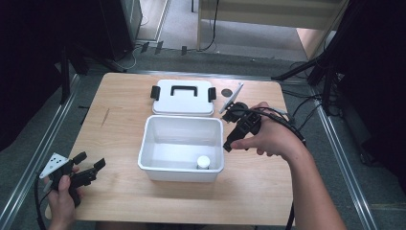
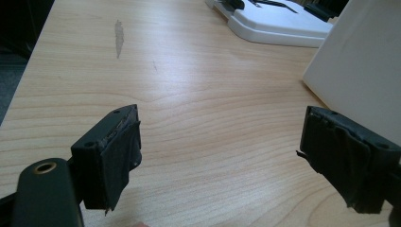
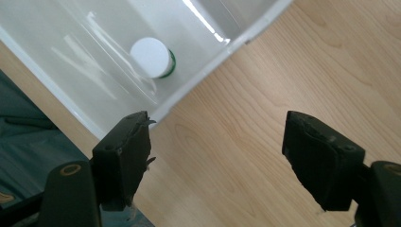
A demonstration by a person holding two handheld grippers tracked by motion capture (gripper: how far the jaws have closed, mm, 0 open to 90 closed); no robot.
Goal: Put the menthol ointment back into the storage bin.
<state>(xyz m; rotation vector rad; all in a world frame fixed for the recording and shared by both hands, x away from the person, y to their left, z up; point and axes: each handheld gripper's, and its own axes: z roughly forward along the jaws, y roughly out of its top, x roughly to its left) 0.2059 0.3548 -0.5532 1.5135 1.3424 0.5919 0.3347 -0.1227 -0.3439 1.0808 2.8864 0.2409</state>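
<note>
An open white box (image 1: 149,139) stands at the middle of the wooden table. A small bottle with a white cap (image 1: 203,162) stands upright inside it, in the near right corner; the right gripper view looks down on the bottle (image 3: 152,57). The box's lid (image 1: 183,97), white with black handle and clips, lies flat behind it. My right gripper (image 1: 232,141) hovers just right of the box's right wall, open and empty (image 3: 217,137). Near the table's front left corner my left gripper (image 1: 90,160) is open and empty (image 2: 222,132), low over bare wood.
A small dark round mark (image 1: 226,92) sits right of the lid. The left gripper view has the box's outer wall (image 2: 359,71) at the right and the lid (image 2: 279,23) farther off. Cables and stand legs lie on the floor around the table (image 1: 115,120).
</note>
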